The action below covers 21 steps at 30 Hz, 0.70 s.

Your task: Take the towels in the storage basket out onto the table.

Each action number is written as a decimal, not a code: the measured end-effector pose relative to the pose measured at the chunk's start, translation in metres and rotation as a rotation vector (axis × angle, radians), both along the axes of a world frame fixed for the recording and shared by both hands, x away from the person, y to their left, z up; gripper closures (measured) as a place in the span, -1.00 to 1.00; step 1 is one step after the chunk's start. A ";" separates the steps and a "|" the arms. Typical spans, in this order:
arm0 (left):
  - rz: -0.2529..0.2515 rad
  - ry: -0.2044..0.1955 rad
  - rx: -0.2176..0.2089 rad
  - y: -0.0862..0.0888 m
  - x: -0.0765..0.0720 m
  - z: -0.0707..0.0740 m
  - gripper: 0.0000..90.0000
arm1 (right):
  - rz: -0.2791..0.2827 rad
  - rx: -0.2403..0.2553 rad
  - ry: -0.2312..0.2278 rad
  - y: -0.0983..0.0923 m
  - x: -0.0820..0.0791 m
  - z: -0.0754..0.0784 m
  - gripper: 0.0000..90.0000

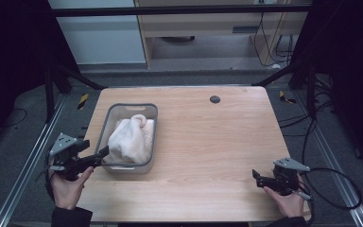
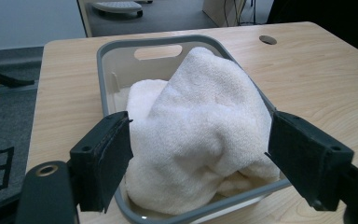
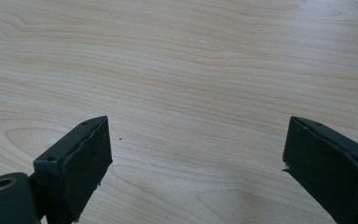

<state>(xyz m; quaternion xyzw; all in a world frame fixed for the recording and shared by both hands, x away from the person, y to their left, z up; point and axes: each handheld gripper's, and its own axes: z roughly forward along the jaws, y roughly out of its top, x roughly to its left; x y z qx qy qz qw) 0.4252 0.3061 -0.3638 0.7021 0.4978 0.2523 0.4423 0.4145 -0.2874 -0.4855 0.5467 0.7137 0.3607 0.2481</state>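
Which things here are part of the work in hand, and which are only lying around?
Part of the work:
- white towel, heaped in the bin
- grey plastic bin
- left gripper, open at the bin's near end

Just there:
- right gripper, open over bare wood
- wooden table
- cable hole in the tabletop

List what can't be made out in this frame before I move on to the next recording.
- Floor of the grey bin: covered by the white towel in the high view and left gripper view.
- Left gripper: whether its open jaws touch the towel; depth is unclear in its own view.
- Bin's near rim: cut off by the bottom edge of the left gripper view.
- Right gripper: its jaws' outer ends are cut by the frame.
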 end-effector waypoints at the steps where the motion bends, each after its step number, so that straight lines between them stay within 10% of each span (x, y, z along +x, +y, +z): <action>1: -0.002 0.001 0.003 -0.001 0.002 0.001 -0.54 | 0.000 0.001 0.001 0.000 0.000 0.000 -0.83; 21: -0.046 0.017 0.075 -0.029 0.032 0.026 -0.52 | 0.008 -0.002 0.010 -0.001 0.001 0.000 -0.83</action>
